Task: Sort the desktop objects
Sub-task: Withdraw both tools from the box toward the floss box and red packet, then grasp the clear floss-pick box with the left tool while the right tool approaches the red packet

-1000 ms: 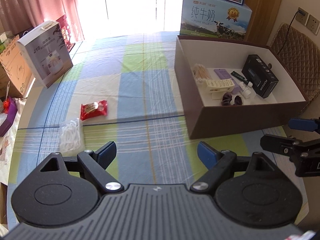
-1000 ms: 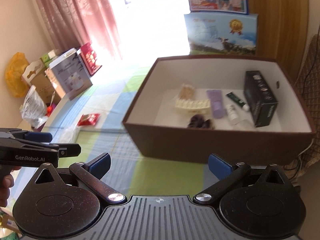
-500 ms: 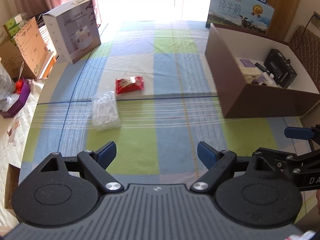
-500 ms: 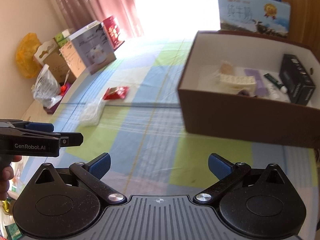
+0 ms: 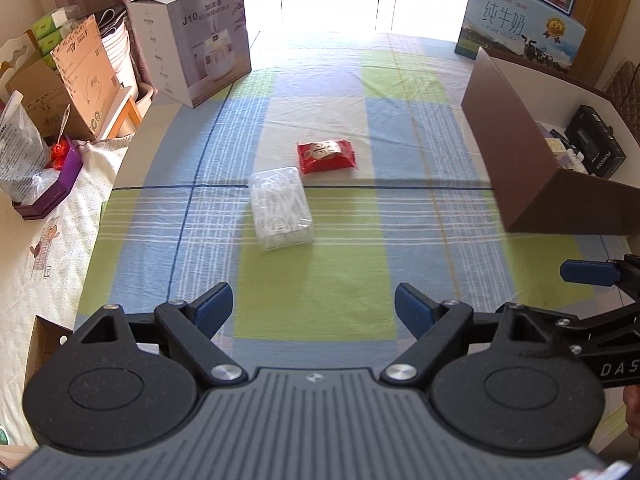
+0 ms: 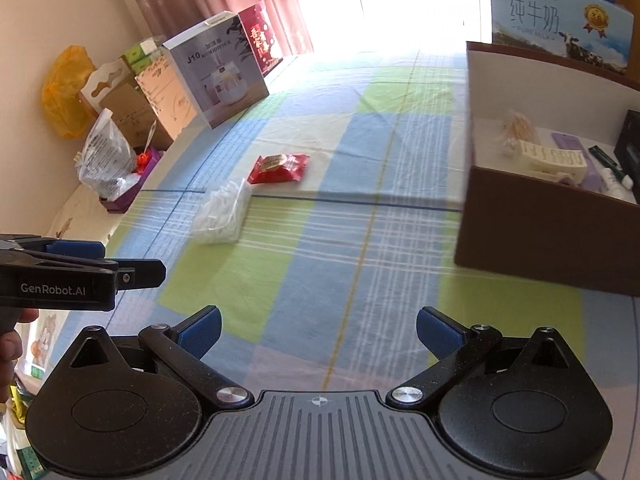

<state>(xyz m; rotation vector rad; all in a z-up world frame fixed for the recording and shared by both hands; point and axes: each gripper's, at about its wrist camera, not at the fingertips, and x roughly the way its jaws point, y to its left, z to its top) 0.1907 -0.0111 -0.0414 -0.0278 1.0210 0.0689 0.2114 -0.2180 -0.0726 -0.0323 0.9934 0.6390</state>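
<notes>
A clear plastic box of white swabs (image 5: 281, 208) (image 6: 222, 216) lies on the checked tablecloth (image 5: 400, 216), with a red snack packet (image 5: 326, 156) (image 6: 279, 168) just beyond it. My left gripper (image 5: 313, 310) is open and empty, a short way in front of the clear box. My right gripper (image 6: 319, 330) is also open and empty, farther right. The brown sorting box (image 5: 532, 168) (image 6: 544, 236) stands at the right and holds a black box (image 5: 598, 146), a cream comb-like piece (image 6: 550, 158), a purple item and small tubes.
A white humidifier carton (image 5: 192, 36) and a red box (image 6: 260, 42) stand at the table's far left edge. A milk carton (image 5: 520, 36) stands behind the brown box. Cardboard boxes and bags (image 5: 52, 92) crowd the floor at the left. A hand (image 6: 12, 340) holds the left gripper.
Both grippers have swung left, away from the brown box, so the clear box and red packet now sit near the centre of the left wrist view. Both stay open.
</notes>
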